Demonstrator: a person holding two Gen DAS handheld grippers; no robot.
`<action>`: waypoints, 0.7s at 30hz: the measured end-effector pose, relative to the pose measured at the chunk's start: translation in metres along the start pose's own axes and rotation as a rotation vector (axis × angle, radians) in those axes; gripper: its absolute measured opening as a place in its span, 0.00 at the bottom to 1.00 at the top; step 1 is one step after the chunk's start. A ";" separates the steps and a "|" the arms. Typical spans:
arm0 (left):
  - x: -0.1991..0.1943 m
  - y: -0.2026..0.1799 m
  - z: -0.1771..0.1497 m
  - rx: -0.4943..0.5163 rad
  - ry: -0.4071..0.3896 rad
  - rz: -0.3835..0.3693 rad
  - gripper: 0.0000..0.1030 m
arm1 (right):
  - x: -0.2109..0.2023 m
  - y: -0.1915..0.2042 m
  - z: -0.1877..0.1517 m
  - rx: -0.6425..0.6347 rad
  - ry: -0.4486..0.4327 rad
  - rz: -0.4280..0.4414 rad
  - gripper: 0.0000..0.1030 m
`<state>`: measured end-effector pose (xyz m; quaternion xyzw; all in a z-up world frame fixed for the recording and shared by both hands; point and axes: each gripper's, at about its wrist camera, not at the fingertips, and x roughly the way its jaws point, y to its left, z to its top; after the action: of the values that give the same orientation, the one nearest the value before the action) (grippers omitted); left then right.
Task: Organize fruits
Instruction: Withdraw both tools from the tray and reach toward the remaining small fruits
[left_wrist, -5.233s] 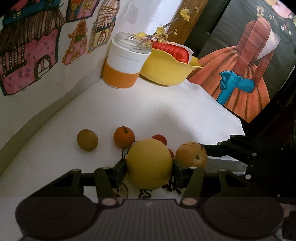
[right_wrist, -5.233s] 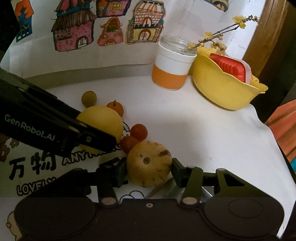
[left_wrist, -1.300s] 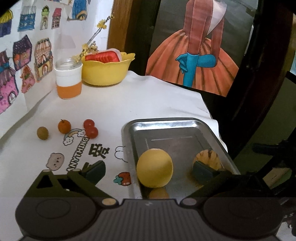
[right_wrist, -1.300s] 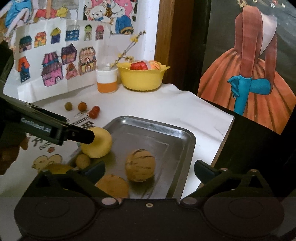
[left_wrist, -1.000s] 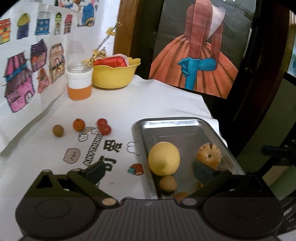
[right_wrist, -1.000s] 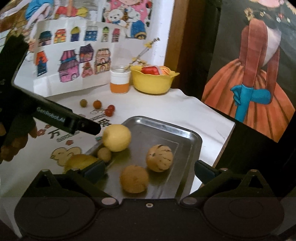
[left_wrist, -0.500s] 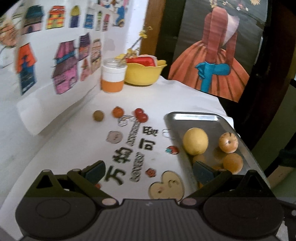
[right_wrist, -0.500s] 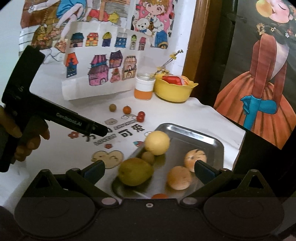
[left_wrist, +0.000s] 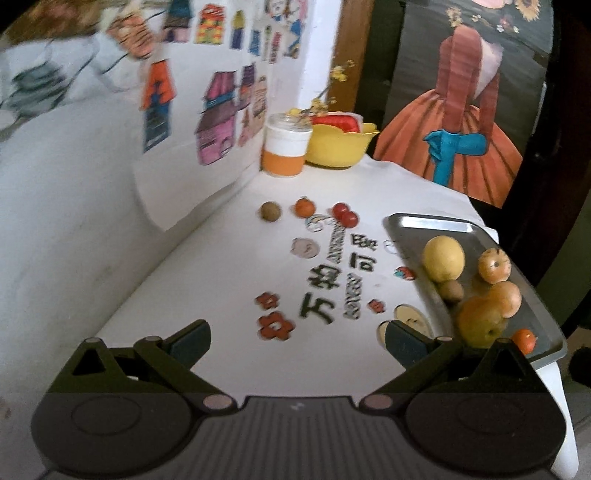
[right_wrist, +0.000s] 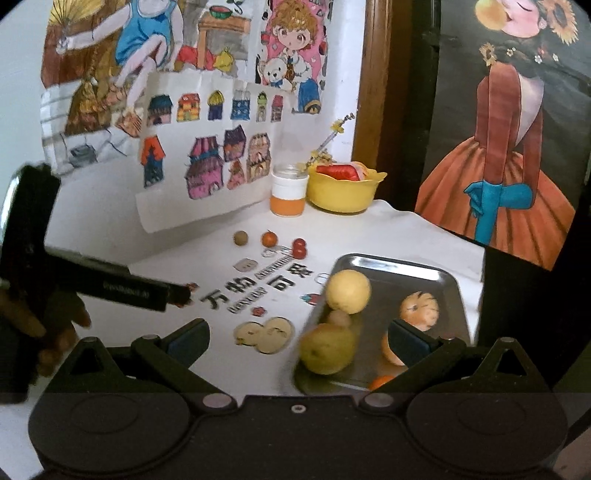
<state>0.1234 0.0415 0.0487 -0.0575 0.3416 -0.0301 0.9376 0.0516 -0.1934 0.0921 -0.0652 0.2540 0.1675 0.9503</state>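
White counter (left_wrist: 229, 295) with printed lettering, drawings on the wall, yellow bowl (left_wrist: 338, 149) and jar (left_wrist: 284, 149) in the corner. Metal tray (left_wrist: 436, 223): yellow fruit (left_wrist: 443, 258) and others. Four small fruits (left_wrist: 306, 211) outside. Left gripper (left_wrist: 295, 338) and right gripper (right_wrist: 297, 338) wide open, empty, now farther back than half a second ago.

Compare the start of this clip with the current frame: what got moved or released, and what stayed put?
The big yellow fruit, earlier clamped in the left gripper, and the speckled fruit, earlier in the right gripper, now lie released in the metal tray. Both grippers are open and pulled back. The brown fruit, small orange and two red fruits stayed on the cloth.
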 end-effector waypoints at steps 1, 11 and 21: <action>-0.001 0.005 -0.002 -0.009 0.001 0.003 0.99 | -0.001 0.004 0.000 -0.004 -0.003 0.000 0.99; -0.005 0.047 -0.011 -0.083 0.003 0.050 0.99 | 0.012 0.041 0.008 -0.058 0.010 0.067 0.99; 0.003 0.059 0.004 -0.136 0.004 0.105 0.99 | 0.042 0.050 0.033 -0.142 0.004 0.134 0.99</action>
<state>0.1292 0.0996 0.0421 -0.1031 0.3472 0.0423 0.9311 0.0835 -0.1281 0.0970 -0.1154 0.2470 0.2482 0.9296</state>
